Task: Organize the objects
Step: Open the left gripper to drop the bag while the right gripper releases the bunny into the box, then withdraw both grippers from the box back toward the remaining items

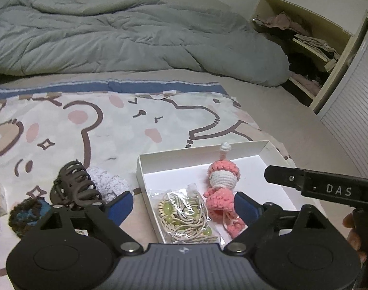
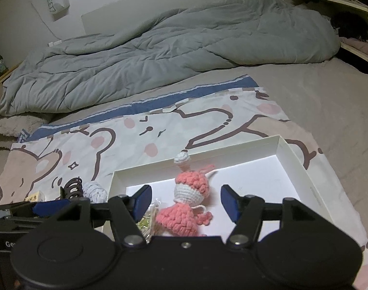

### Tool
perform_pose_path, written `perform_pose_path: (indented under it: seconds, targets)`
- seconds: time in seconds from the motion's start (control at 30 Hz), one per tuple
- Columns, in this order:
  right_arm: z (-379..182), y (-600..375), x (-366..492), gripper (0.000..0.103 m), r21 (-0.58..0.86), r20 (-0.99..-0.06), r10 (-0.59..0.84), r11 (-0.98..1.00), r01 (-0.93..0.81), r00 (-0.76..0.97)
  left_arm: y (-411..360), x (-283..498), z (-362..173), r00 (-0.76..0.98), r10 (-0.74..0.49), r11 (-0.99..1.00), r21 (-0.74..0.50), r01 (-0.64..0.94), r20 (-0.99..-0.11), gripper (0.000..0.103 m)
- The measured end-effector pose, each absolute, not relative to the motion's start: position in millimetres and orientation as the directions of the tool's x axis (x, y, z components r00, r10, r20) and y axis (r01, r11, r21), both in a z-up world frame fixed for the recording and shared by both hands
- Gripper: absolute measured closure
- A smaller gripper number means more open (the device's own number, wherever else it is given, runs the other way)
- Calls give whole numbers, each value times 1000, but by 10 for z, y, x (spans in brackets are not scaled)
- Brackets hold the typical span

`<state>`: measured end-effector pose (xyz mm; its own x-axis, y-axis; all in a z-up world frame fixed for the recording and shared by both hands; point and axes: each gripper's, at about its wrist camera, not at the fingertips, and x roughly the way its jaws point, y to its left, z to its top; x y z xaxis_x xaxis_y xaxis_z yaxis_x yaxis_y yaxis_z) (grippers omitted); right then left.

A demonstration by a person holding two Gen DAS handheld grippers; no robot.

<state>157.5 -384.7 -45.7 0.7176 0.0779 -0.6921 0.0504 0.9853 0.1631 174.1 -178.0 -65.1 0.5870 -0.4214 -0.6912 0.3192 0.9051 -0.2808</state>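
Two items, doll (image 1: 221, 183) and bagged cords (image 1: 186, 217), lie in the box (image 1: 232, 151); claw clip (image 1: 75, 183), scrunchies (image 1: 26, 213) remain left of it; both tongs (image 1: 181, 205) (image 2: 186, 203) gape empty.

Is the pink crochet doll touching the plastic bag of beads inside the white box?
Cannot tell: in the left wrist view the doll borders the bag, no clear gap or contact.

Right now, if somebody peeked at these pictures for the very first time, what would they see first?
Probably the pink crochet doll, lying in the white box on the cartoon bear blanket, beside a clear bag of beaded cords. Just left of the box wait a dark claw hair clip and some yarn scrunchies. Behind it all, a big rumpled grey duvet fills the bed.
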Motion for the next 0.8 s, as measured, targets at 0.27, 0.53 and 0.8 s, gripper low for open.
perform_pose_path:
  seconds: [0.27,0.53,0.8]
  targets:
    - [-328,-3848,1373,39,174,-671,83,984,48,737,-1690,1586,-498,615,-384,919,-218,329,-688,7]
    - [-211,-3815,1171,35,175,-652,83,984,43,754,-1539,1400,-322,649,-347,932,-170,321,-677,1]
    - [-107,-3702,948,16,145,-630,68,989,31,774,-1437,1215,-193,658,-325,938,-143,315,-679,0]
